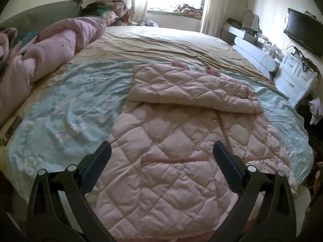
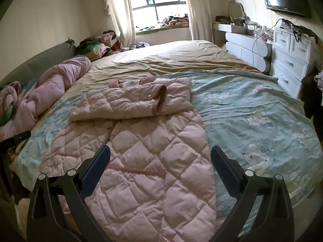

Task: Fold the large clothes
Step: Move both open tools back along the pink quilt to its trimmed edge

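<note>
Both tongs (image 1: 162, 148) (image 2: 160, 152) over half-hidden coat (image 1: 171, 161) hem

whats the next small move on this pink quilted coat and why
Probably lower both grippers to pinch the near hem. The pink quilted coat lies flat on the bed with its sleeves already folded across the chest, while the left gripper and right gripper hover open above the lower half, holding nothing. Lifting the hem toward the collar would halve it.

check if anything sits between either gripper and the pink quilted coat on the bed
Nothing visible does. The left gripper and the right gripper both hang open directly over the lower half of the pink quilted coat, with only bare quilted fabric between their fingers. The rolled pink duvet lies well off to the left.
</note>
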Demonstrator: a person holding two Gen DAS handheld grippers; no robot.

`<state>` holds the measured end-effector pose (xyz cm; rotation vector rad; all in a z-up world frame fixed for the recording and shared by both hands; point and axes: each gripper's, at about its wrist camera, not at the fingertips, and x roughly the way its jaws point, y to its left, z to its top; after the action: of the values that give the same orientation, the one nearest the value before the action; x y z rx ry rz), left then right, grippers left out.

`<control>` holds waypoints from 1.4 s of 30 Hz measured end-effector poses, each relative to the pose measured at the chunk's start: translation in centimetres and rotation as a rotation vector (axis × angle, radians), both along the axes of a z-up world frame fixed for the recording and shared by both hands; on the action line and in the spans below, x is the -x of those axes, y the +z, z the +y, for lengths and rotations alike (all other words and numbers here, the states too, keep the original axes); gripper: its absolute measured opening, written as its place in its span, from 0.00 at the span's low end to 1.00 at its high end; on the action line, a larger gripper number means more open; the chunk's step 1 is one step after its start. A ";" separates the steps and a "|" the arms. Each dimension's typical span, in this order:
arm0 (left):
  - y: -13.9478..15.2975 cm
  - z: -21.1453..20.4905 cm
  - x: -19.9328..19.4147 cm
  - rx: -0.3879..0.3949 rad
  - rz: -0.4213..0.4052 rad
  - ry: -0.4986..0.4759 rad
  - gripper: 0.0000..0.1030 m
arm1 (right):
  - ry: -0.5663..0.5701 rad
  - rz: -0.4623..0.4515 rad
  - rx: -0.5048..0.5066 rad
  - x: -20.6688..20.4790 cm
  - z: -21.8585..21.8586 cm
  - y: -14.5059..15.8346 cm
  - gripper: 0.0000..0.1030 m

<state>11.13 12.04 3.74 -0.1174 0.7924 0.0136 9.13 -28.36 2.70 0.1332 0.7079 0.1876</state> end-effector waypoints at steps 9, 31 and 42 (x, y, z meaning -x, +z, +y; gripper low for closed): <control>-1.2 3.2 2.3 -0.006 0.037 0.067 0.91 | -0.006 0.022 -0.016 1.1 -0.9 -1.3 0.96; -7.7 6.4 5.5 -0.012 0.196 0.055 0.91 | -0.015 0.048 -0.022 2.8 -2.1 -3.0 0.96; -10.3 7.5 6.8 0.129 0.232 0.035 0.91 | -0.029 0.096 -0.009 3.4 -3.6 -4.6 0.96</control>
<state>4.29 19.50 -6.53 -0.2551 1.0227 0.0090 5.70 -31.92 -1.89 0.1622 0.8004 0.1575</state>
